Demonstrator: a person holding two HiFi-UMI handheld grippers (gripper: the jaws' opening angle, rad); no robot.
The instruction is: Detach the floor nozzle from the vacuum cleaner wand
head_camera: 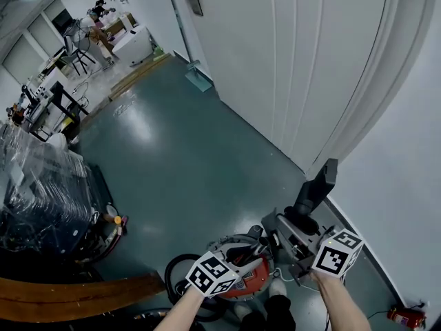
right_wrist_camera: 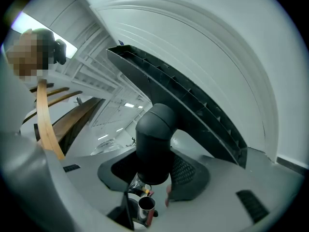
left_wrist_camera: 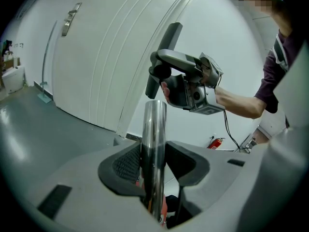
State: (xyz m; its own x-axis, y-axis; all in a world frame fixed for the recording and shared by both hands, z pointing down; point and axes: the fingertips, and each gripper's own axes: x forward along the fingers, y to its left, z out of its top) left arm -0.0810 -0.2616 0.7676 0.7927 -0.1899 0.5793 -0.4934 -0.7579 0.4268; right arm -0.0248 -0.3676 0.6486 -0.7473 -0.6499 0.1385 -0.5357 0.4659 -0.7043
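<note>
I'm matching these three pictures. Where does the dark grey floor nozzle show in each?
Head view: dark grey plastic floor nozzle, lower right, tilted upward.
Left gripper view: upper centre, above the chrome wand.
Right gripper view: centre, neck between the jaws.
Shared landmark: the white panelled door.

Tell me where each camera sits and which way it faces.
Head view: on the person's head, looking steeply down at the teal floor, vacuum body, left forearm and right forearm.
Left gripper view: on the left tool, facing the white wall past the chrome wand it clamps; the right forearm shows.
Right gripper view: on the right tool, facing along the floor nozzle it clamps; the person's head shows.
Shared: head and left gripper views both show the right tool holding the floor nozzle.
</note>
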